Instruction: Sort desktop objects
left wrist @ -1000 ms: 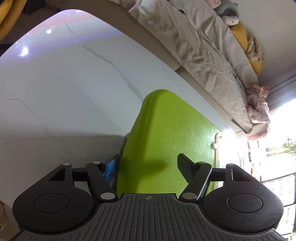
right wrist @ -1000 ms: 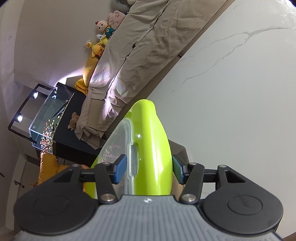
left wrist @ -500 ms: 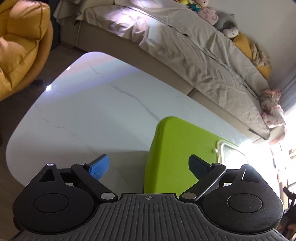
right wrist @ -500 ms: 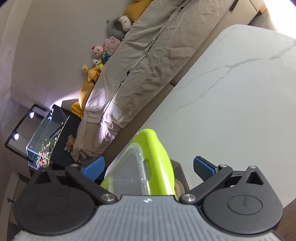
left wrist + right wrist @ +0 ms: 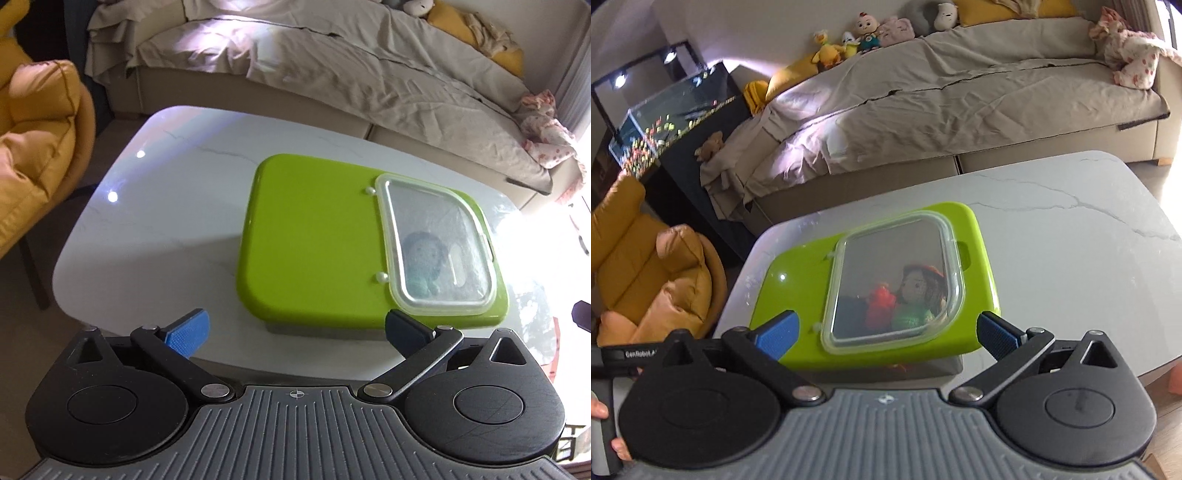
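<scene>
A grey storage box with a lime green lid (image 5: 314, 236) (image 5: 979, 258) sits shut on the white marble table (image 5: 166, 206) (image 5: 1071, 258). Through the lid's clear window (image 5: 436, 240) (image 5: 890, 280) I see a doll with an orange hat (image 5: 919, 291), a red plush (image 5: 881, 306) and a bluish plush (image 5: 421, 258). My left gripper (image 5: 295, 326) hovers above the box's near edge, its jaws opening, with nothing between the pads. My right gripper (image 5: 886, 328) hangs open above the box's near side, its blue pads clear of the lid.
A long sofa under a beige cover (image 5: 332, 74) (image 5: 960, 103) runs behind the table, with soft toys (image 5: 864, 33) along its back. A yellow armchair (image 5: 33, 140) (image 5: 653, 273) stands at the table's left end. A dark fish tank (image 5: 676, 110) is beyond it.
Both grippers opened and let go of the green lid, then rose and drew back. The views rolled level. The lid now lies flat on the box.
</scene>
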The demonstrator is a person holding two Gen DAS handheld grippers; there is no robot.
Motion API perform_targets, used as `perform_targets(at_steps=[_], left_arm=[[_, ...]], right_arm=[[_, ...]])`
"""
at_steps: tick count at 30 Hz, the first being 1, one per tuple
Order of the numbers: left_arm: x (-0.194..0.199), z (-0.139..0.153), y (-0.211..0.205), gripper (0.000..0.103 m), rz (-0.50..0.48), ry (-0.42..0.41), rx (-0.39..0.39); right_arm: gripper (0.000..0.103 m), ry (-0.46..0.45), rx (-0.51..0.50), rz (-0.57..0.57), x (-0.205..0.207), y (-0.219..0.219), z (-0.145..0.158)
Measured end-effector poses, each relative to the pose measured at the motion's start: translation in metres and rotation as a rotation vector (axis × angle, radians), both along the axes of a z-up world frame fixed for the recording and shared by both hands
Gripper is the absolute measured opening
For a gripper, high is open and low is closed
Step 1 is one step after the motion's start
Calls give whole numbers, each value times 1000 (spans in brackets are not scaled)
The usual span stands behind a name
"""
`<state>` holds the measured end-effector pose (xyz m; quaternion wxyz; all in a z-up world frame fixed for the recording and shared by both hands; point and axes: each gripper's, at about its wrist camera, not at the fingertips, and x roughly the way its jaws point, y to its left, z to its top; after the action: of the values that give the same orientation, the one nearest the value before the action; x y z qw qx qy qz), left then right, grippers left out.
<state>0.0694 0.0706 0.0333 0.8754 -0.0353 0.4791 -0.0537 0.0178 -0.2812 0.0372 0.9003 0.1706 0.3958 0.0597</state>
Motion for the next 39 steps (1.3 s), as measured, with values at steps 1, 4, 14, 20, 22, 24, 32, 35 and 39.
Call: perform_targets(at_steps=[1,4,14,20,22,24,32,35,39], left_arm=[[-5,2,-6,103,1,-14,36],[-21,7,-23,103,-19,-40,110],[-44,5,-58,103,-102,-77,158],[-47,4,-58,103,-96,-91,117],[-48,5,-58,103,-90,-100,113],[-48,6,-57,103,-84,-107,112],[-49,5,-51,103,-52,-112,94],[-49,2,-50,103,-35,-87,97],[-48,-2,-50,103,-22,-75,114]], right_arm=[[103,12,-39,13,-3,11,4],[103,25,-154,43,-13,40,9],[103,89,-354,-59,-17,83,-5],[103,101,-315,-51,-28,87,-6],[103,87,-322,-45,-32,90,-3],[103,81,-328,-38,-35,93,-1],[103,76,-223,-22,-39,91,3],[103,79,-227,-20,-39,95,2],[103,103,-235,-24,-35,99,-3]])
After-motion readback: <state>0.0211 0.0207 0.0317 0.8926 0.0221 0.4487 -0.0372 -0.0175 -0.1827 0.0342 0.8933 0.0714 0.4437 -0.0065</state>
